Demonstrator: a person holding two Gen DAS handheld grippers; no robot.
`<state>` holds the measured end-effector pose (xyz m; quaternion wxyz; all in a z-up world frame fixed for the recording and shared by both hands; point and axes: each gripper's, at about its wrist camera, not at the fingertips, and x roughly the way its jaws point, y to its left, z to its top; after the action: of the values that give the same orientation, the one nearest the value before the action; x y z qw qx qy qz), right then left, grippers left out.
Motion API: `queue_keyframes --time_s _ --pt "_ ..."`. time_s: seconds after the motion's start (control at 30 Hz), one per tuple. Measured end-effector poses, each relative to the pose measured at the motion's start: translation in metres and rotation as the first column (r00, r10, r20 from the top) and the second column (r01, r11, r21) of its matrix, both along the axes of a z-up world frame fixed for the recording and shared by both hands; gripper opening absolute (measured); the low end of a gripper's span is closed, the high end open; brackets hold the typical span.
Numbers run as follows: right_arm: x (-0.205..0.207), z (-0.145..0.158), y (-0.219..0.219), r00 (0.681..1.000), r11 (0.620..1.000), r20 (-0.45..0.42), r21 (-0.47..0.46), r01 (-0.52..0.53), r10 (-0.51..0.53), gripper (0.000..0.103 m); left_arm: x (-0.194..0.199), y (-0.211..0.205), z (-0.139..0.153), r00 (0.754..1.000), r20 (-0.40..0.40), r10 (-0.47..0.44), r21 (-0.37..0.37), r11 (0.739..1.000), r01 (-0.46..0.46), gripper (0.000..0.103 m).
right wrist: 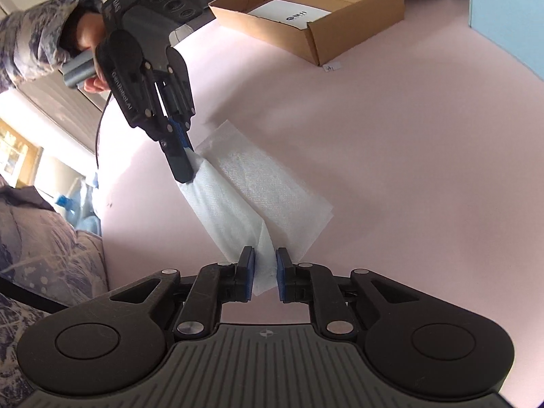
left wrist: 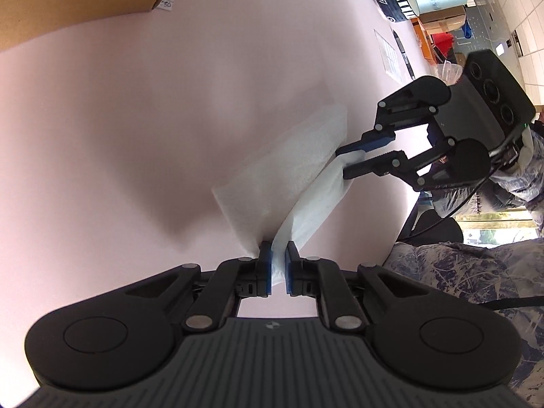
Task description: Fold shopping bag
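Holding one end each, the left tool (left wrist: 279, 267) and the right tool (right wrist: 264, 273) are pinched nearly closed on the white shopping bag (right wrist: 251, 187). One long side lies flat on the pink counter (right wrist: 391, 153). The other side is lifted up between the tools, probably so it can be laid over the flat half to fold it.
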<state>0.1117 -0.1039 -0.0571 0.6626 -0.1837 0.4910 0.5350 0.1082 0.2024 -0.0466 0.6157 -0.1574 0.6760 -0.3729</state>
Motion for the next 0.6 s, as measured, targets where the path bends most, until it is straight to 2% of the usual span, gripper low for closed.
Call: queue_keyframes --time_s 0.07,0.1,0.13,0.17,0.2,0.33,0.43,0.47,0.53,0.6 --pt "-0.004 0.001 -0.003 1.0 1.0 0.021 0.001 0.021 -0.022 0.012 0.0 -0.001 -0.001 1.0 -0.01 0.004 0.001 1.0 -0.004 0.008" --pt "-0.003 0.003 -0.006 0.999 0.999 0.022 0.014 0.042 -0.042 0.016 0.0 -0.001 0.0 1.0 -0.014 0.006 0.0 1.0 -0.006 0.008" --pt "-0.003 0.005 -0.009 0.998 0.998 0.023 0.027 0.062 -0.062 0.021 0.0 -0.001 -0.001 1.0 -0.017 0.008 0.0 1.0 -0.008 0.008" --pt "-0.002 0.007 -0.012 0.996 0.996 0.024 0.04 0.082 -0.083 0.038 0.0 -0.001 -0.001 1.0 -0.021 0.01 -0.001 1.0 -0.01 0.008" --pt "-0.001 0.014 -0.02 0.99 0.99 0.047 0.058 0.132 -0.135 0.041 0.0 0.0 -0.003 1.0 -0.028 0.014 -0.002 1.0 -0.014 0.008" --pt "-0.008 0.048 -0.047 0.976 0.965 0.084 0.185 0.183 -0.201 0.04 0.004 0.001 -0.006 0.998 -0.061 0.019 0.003 1.0 -0.019 0.007" --pt "-0.02 0.059 -0.046 0.979 0.96 0.078 0.223 0.167 -0.189 0.039 0.007 0.0 -0.008 0.997 -0.073 0.011 0.006 1.0 -0.011 0.007" --pt "-0.024 0.063 -0.046 0.98 0.958 0.076 0.236 0.162 -0.184 0.036 0.008 -0.001 -0.008 0.997 -0.077 0.009 0.007 1.0 -0.008 0.007" --pt "-0.031 0.051 -0.033 0.986 0.961 0.052 0.239 0.143 -0.159 0.028 0.01 -0.004 -0.01 0.996 -0.085 0.005 0.009 1.0 -0.004 0.007" --pt "-0.034 0.039 -0.022 0.987 0.963 0.038 0.228 0.142 -0.154 0.014 0.01 -0.006 -0.01 0.996 -0.087 0.008 0.013 1.0 -0.006 0.007"
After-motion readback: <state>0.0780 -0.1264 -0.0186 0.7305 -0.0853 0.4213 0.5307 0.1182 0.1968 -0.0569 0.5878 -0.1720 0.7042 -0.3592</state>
